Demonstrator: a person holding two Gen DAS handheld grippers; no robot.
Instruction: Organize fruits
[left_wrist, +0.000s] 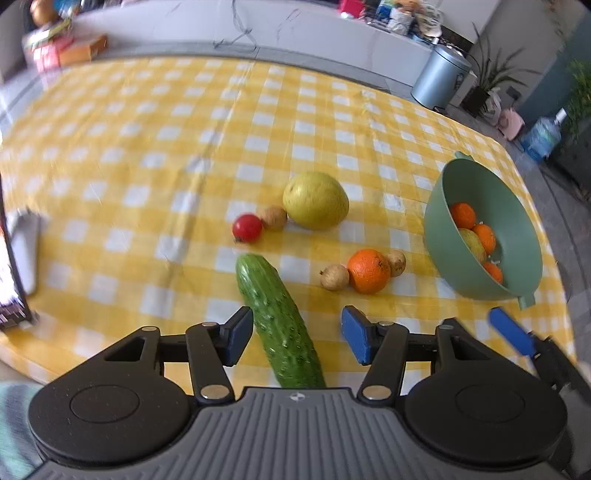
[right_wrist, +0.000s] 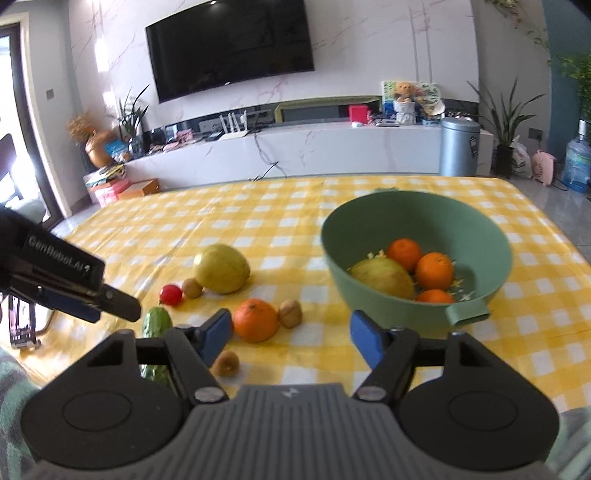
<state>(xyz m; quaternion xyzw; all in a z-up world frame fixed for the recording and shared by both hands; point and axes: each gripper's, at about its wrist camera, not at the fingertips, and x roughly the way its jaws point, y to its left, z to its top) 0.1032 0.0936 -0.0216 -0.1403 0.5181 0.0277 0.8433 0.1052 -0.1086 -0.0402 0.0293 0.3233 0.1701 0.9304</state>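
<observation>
On the desk (right_wrist: 535, 332) with its yellow checked cloth, your left gripper (left_wrist: 297, 339) hangs low with its jaws spread wide, the cucumber (left_wrist: 277, 321) lying lengthwise between them; the left blue pad sits right against its skin, though you cannot tell whether it touches, and the right pad is apart from it. Beyond the cucumber's far tip lie a red tomato (left_wrist: 247, 228), a small brown fruit (left_wrist: 274, 218) touching it, and a large yellow-green pomelo (left_wrist: 316, 199) just beside that. To the right sits a loose orange (left_wrist: 368, 271) with a small brown kiwi (left_wrist: 334, 277) against its left side and another kiwi (left_wrist: 396, 263) against its right.

Your right gripper (right_wrist: 291, 341) also has its jaws spread, holding nothing, hovering over the cloth near the orange (right_wrist: 256, 319). The green bowl (right_wrist: 476, 236) stands just ahead and to its right, near the desk's right edge, and holds three oranges (right_wrist: 434, 270) and one yellow-green fruit (right_wrist: 382, 277). Your left gripper (right_wrist: 110, 306) shows at the left edge of the right wrist view, above the cucumber (right_wrist: 157, 322).
</observation>
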